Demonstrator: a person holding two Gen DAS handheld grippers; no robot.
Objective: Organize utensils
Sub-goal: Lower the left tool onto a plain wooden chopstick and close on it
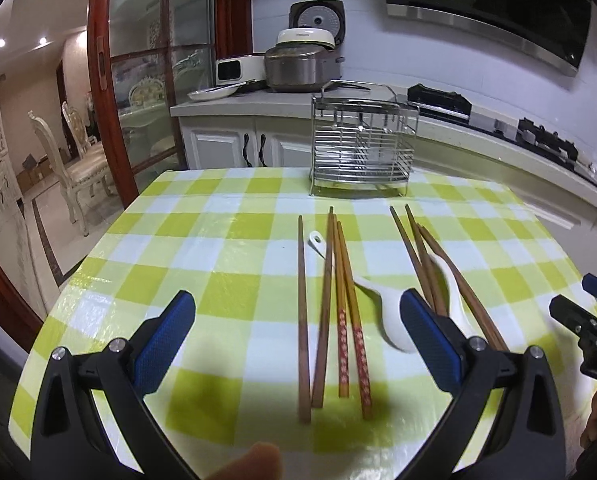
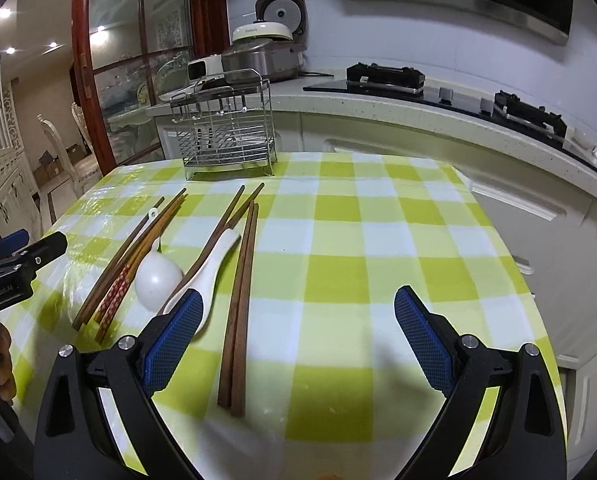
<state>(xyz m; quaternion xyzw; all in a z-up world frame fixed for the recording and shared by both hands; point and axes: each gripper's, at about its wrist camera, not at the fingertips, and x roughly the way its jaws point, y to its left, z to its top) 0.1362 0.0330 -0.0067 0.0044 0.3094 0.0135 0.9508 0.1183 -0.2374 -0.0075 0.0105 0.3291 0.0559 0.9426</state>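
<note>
Chopsticks and spoons lie loose on the checked bench (image 1: pixel 218 216), in two clusters, handles toward the camera and tips pointing at the wire rack (image 1: pixel 362 148) standing at the far edge; probably laid out this way so each piece can be picked lengthwise and dropped upright into the rack. Left cluster: four chopsticks (image 1: pixel 330 312), two plain brown and two with red patterned ends, roughly parallel, one white spoon (image 1: pixel 382 312) lying beside and partly under them, its handle crossing beneath. Right cluster: several dark brown chopsticks (image 2: pixel 238 304) with a second white spoon (image 2: pixel 214 264) lying among them, two sticks side by side and touching, others fanned under the spoon. Rack looks empty of utensils as far as the wires show, so the sorting is judged not yet begun. Left gripper (image 1: pixel 298 328) hangs just above the bench with its jaws wide apart, holding nothing; the four chopsticks of the left cluster run straight up between its fingers, the spoon near the right-hand finger. Right gripper (image 2: pixel 298 328) is likewise spread wide and empty, low over the bench; the touching brown pair lies between its fingers toward the left one, and the second spoon's bowl end sits just at that left finger, partly hidden by it. Each gripper shows at the edge of the other's view, near but apart. Behind the bench: kitchen worktop with rice cooker (image 1: pixel 304 68).
</note>
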